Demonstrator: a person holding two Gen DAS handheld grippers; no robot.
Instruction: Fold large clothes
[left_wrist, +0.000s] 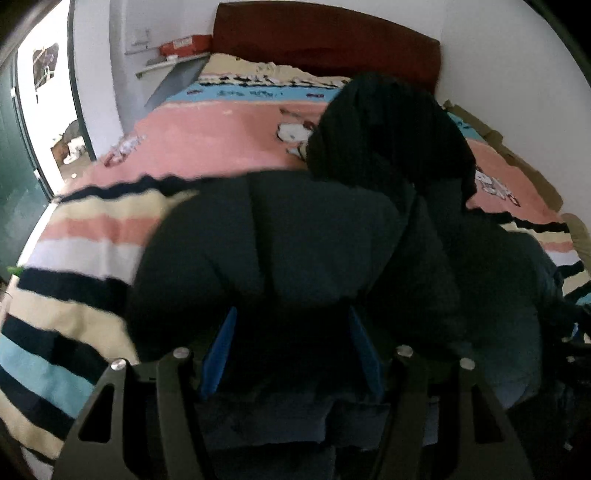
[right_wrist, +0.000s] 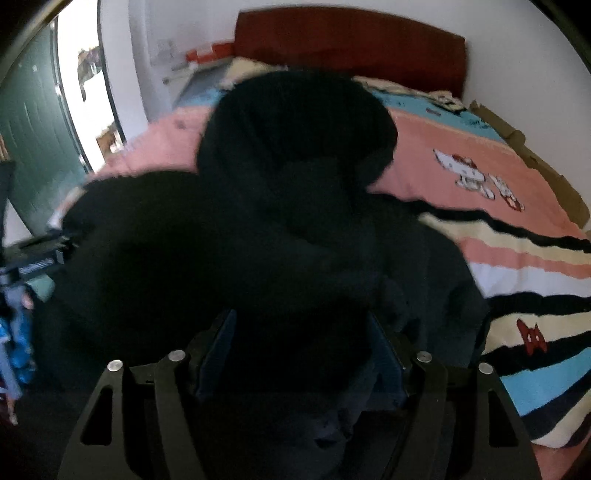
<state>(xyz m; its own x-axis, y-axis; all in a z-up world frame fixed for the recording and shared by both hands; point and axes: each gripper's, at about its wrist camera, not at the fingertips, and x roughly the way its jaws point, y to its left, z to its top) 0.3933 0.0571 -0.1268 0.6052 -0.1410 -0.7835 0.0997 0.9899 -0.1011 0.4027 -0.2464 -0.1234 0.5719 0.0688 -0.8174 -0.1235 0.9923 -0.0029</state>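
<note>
A large dark padded jacket (left_wrist: 295, 240) with a black hood (left_wrist: 384, 125) lies on the bed. It also fills the middle of the right wrist view (right_wrist: 258, 240), hood (right_wrist: 295, 122) toward the headboard. My left gripper (left_wrist: 291, 332) is open, its blue pads wide apart with jacket fabric lying between them. My right gripper (right_wrist: 303, 332) is open too, with the jacket's dark fabric between its pads. Both sit at the near edge of the jacket.
The bed carries a striped pink, cream, blue and black blanket (left_wrist: 207, 129) with cartoon cats (right_wrist: 469, 173). A dark red headboard (left_wrist: 325, 40) stands at the far wall. A doorway (left_wrist: 44, 103) opens at the left. The other gripper's body (right_wrist: 33, 258) shows at the left edge.
</note>
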